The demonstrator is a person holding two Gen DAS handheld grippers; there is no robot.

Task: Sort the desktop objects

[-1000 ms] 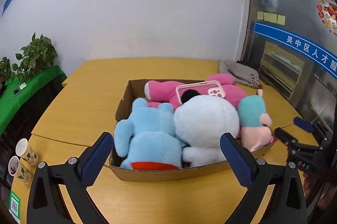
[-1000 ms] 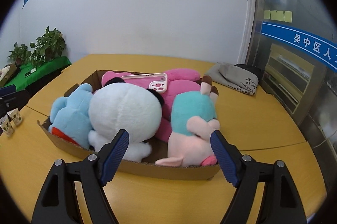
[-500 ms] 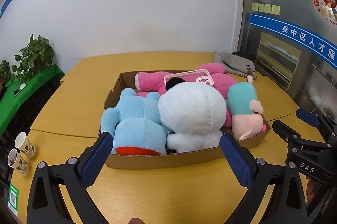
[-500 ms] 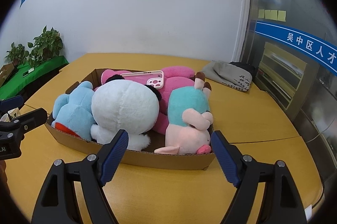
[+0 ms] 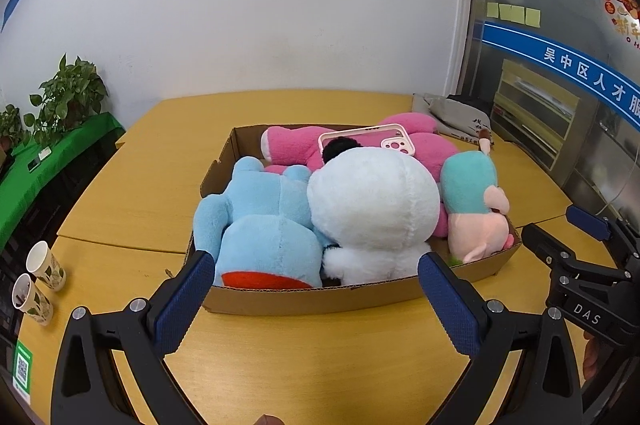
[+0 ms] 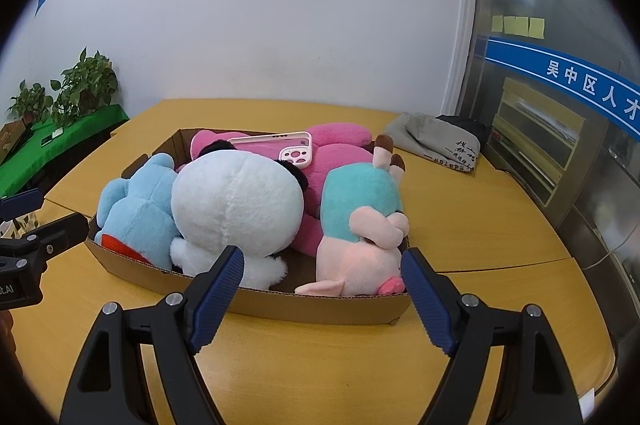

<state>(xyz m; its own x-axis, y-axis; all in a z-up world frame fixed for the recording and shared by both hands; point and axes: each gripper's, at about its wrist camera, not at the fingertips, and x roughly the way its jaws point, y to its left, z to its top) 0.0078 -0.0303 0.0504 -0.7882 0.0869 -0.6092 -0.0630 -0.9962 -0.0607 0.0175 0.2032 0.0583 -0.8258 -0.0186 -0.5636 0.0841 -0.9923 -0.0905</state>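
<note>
A shallow cardboard box (image 5: 304, 299) (image 6: 320, 307) sits on the yellow table. It holds a light-blue plush (image 5: 260, 221) (image 6: 138, 205), a white panda plush (image 5: 372, 213) (image 6: 236, 201), a pink plush (image 5: 424, 145) (image 6: 336, 153) and a teal-and-pink plush (image 5: 474, 201) (image 6: 364, 221). A pink phone case (image 5: 368, 141) (image 6: 280, 149) lies on top of the pink plush. My left gripper (image 5: 316, 301) is open and empty, in front of the box. My right gripper (image 6: 322, 295) is open and empty, at the box's near right side; it also shows in the left wrist view (image 5: 560, 237).
Two paper cups (image 5: 38, 281) stand at the table's left edge. A grey folded bag (image 5: 456, 117) (image 6: 436, 141) lies at the far right of the table. Potted plants (image 6: 68, 93) sit on a green-covered side table to the left. A wall is behind.
Both grippers have pulled back from the box and risen slightly; the box and plush toys look smaller and farther away. Both stay open and empty.
</note>
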